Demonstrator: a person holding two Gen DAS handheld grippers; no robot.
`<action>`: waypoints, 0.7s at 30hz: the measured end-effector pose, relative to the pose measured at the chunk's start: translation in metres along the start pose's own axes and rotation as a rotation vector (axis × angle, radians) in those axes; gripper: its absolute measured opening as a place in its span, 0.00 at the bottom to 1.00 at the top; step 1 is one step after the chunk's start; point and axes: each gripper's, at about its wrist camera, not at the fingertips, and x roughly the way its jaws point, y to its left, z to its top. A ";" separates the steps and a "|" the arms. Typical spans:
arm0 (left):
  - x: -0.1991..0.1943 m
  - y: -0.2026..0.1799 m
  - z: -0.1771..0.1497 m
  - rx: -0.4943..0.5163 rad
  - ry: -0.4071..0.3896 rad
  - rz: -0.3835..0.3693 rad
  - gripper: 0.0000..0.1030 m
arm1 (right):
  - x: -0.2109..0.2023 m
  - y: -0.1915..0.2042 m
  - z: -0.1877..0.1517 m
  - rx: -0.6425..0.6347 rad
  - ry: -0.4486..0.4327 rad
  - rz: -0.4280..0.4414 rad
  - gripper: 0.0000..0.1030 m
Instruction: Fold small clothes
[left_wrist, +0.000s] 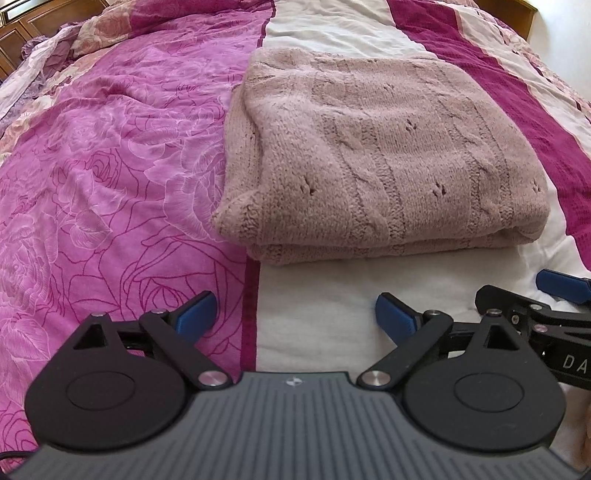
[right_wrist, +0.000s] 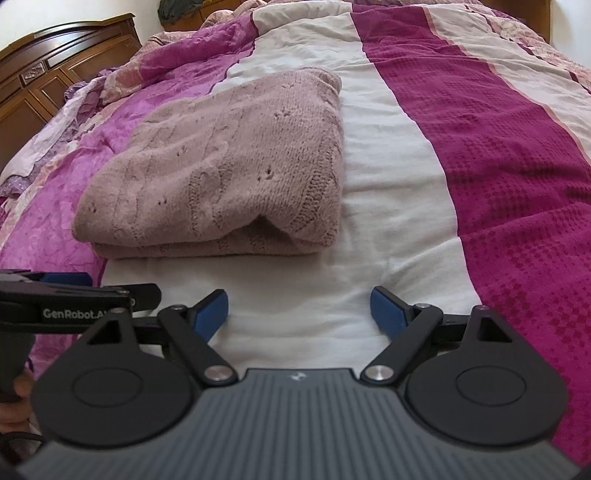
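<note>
A pale pink knitted sweater (left_wrist: 384, 155) lies folded into a thick rectangle on the bed; it also shows in the right wrist view (right_wrist: 221, 173). My left gripper (left_wrist: 295, 314) is open and empty, a short way in front of the sweater's near edge. My right gripper (right_wrist: 299, 308) is open and empty too, in front of the sweater's near right corner. Neither gripper touches the sweater. The right gripper's blue finger (left_wrist: 561, 282) shows at the right edge of the left wrist view. The left gripper's arm (right_wrist: 74, 299) shows at the left of the right wrist view.
The bedspread has a pink rose-print band (left_wrist: 110, 166), a white band (right_wrist: 388, 166) and a dark magenta band (right_wrist: 498, 166). A wooden headboard (right_wrist: 48, 70) stands at the far left. Crumpled floral bedding (left_wrist: 85, 37) lies near it.
</note>
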 end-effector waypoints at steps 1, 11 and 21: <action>0.000 0.000 0.000 -0.003 0.000 -0.002 0.94 | 0.000 0.000 0.000 0.000 0.000 0.000 0.83; 0.001 0.001 -0.002 -0.003 -0.003 -0.003 0.94 | 0.000 0.000 0.000 0.001 0.000 0.000 0.84; 0.002 0.001 -0.001 -0.004 -0.001 -0.004 0.94 | 0.000 0.000 0.000 0.000 0.001 0.000 0.84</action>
